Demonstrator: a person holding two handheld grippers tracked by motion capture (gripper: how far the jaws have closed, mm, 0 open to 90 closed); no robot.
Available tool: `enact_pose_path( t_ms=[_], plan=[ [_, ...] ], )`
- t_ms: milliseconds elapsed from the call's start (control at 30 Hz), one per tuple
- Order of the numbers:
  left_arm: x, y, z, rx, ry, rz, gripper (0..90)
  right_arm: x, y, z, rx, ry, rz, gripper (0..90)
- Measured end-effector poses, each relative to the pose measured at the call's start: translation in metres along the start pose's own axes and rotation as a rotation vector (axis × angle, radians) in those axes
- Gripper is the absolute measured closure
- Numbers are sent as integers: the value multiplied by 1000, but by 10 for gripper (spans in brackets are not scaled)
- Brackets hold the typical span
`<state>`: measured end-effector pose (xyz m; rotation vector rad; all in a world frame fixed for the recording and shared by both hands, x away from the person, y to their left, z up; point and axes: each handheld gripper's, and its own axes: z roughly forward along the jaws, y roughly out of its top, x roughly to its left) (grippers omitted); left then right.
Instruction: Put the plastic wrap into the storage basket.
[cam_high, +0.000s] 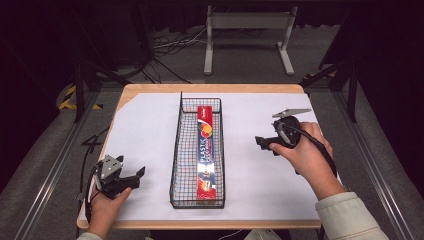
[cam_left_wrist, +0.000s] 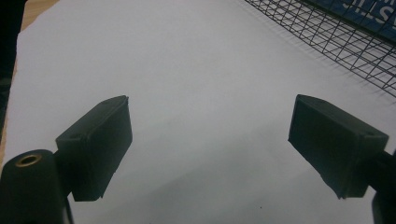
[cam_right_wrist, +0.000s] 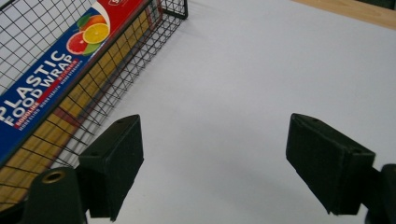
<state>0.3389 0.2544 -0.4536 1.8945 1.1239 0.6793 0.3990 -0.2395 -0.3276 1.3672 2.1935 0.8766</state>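
A long black wire basket (cam_high: 197, 152) sits lengthwise in the middle of a white sheet (cam_high: 150, 135) that covers most of a wooden table (cam_high: 210, 88). Inside it a box (cam_high: 208, 152) of plastic food wrap lies flat along the basket's right side, running nearly end to end; whether it touches the right wall is hard to tell from above. The left gripper (cam_high: 136, 176) is held near the table's front left corner, well apart from the basket, its jaws spread wide over bare sheet with nothing between them. The right gripper (cam_high: 264, 143) is held to the right of the basket, pointing toward it, jaws also wide and empty; in the right gripper view the basket wall and box are just beside its left jaw.
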Motion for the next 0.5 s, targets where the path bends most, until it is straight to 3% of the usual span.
enact_pose_path(
  t_ms=[133, 500],
  plan=[
    [-1, 0, 1, -1, 0, 3, 139, -11, -11, -1, -27, 4, -19, 173],
    [0, -1, -1, -14, -3, -5, 138, -25, -52, 15, -84, 37, -49, 173]
  ],
)
